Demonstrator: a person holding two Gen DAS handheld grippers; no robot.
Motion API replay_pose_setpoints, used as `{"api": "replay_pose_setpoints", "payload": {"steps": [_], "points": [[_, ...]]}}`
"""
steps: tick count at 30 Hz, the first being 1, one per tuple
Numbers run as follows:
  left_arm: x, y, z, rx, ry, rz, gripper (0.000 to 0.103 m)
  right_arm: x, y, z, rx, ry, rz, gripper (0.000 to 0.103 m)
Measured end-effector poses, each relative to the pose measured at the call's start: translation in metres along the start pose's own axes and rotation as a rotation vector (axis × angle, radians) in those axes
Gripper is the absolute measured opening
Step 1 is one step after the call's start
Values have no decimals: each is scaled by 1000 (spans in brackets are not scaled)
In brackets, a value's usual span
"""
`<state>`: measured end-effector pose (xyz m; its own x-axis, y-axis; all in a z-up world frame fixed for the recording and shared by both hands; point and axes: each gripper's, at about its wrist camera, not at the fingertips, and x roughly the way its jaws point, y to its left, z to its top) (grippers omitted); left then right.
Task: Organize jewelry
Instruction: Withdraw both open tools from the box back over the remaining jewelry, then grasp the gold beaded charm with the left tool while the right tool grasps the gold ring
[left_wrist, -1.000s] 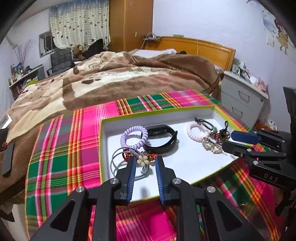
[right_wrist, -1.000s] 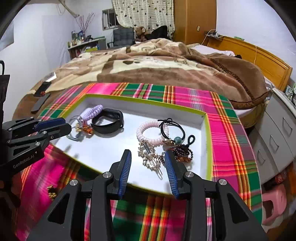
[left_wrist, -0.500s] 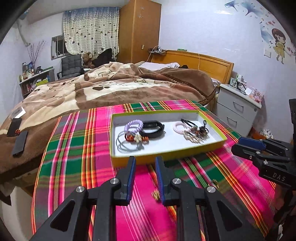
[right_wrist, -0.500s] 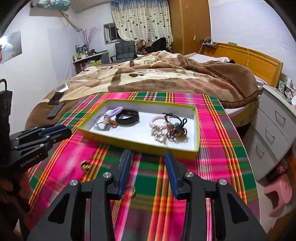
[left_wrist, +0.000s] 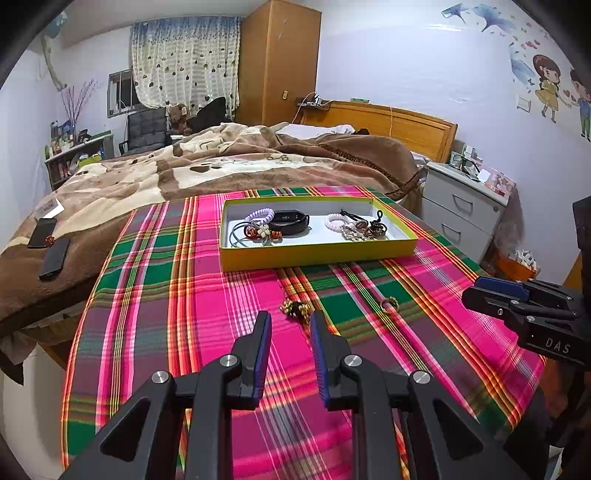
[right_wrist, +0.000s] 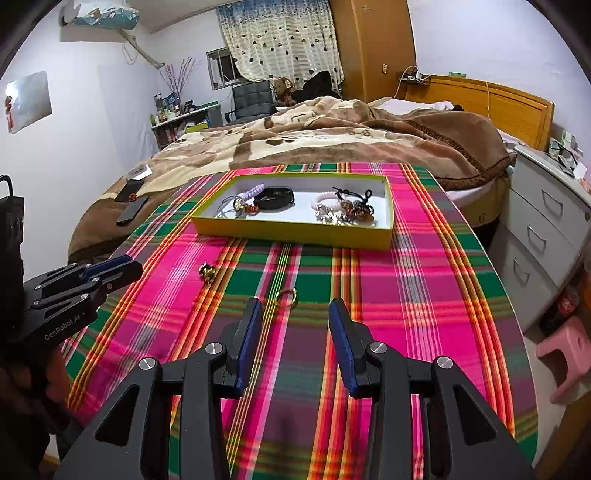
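**Tray filled, two gold pieces loose on the plaid cloth**

A shallow yellow-green tray (left_wrist: 317, 254) with a white floor sits on the far half of a pink-and-green plaid cloth (left_wrist: 177, 295). In its left part lie a lilac coil band (left_wrist: 259, 214), a black wristband (left_wrist: 290, 221) and grey hair ties with a flower charm (left_wrist: 255, 236), all touching or overlapping. In its right part a pale pink bead bracelet (left_wrist: 334, 221), black hair ties (right_wrist: 352, 195) and a heap of dark beads and small chain pieces (left_wrist: 369, 232) lie tangled together.

On the bare cloth in front of the tray, well apart from it, rest a gold clustered trinket (left_wrist: 295, 308) and a gold ring (right_wrist: 287, 297).

The left gripper (left_wrist: 289, 321) hovers above the cloth with its jaws parted and nothing between them; the trinket lies just beyond its tips. The right gripper (right_wrist: 294, 308) stands wider, also empty, with the ring just ahead of its left finger.

Behind the cloth spreads a brown blanket (left_wrist: 221, 162) carrying two dark phones (left_wrist: 48, 243). A grey drawer unit (left_wrist: 461, 214) stands at the right.
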<state>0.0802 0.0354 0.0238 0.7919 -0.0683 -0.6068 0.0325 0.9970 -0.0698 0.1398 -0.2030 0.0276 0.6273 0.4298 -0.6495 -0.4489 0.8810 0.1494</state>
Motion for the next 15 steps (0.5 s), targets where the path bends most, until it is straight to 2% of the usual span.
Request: {"api": "replay_pose_setpoints", "payload": {"steps": [15], "points": [[-12, -7, -14, 5, -9, 7, 21, -15, 7, -17, -3, -18, 14, 38]]}}
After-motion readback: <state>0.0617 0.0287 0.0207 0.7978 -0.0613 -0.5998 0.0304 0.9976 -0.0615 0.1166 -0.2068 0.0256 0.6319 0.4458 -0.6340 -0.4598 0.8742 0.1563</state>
